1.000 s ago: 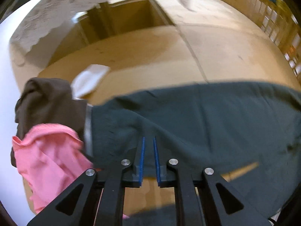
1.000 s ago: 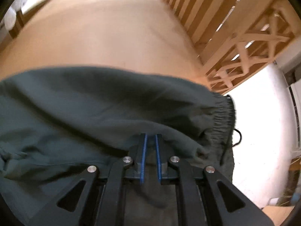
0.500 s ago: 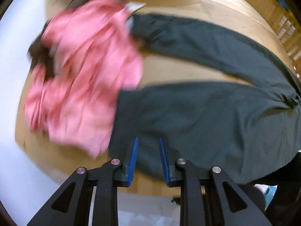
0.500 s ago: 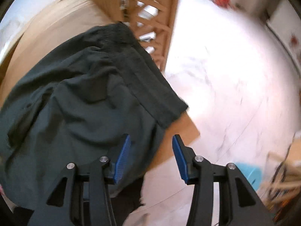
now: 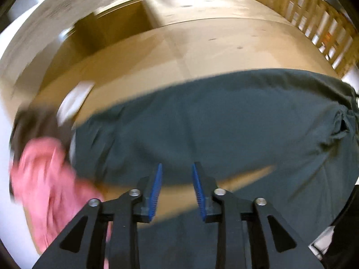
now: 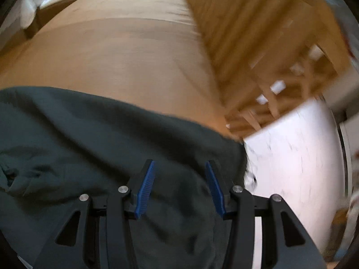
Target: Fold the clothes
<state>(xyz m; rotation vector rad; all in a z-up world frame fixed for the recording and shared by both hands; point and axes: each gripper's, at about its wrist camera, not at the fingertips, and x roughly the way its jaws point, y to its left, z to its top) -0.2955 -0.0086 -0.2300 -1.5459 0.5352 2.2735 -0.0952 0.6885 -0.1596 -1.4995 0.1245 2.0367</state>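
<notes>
A tan wooden table [image 5: 224,44] stands beside a slatted wooden railing [image 6: 269,56] on pale floor [image 6: 291,148]

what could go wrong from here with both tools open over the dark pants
The pink garment lies touching the dark pants at their left end, so the left tool might pinch both. The pants reach the table's right edge near the right tool and may slide off. Creases could get folded in.

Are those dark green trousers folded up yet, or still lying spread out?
Partly folded, it seems: the dark green trousers lie doubled lengthwise on the wooden table, waistband at the right end. Both tongs are open, holding nothing.
</notes>
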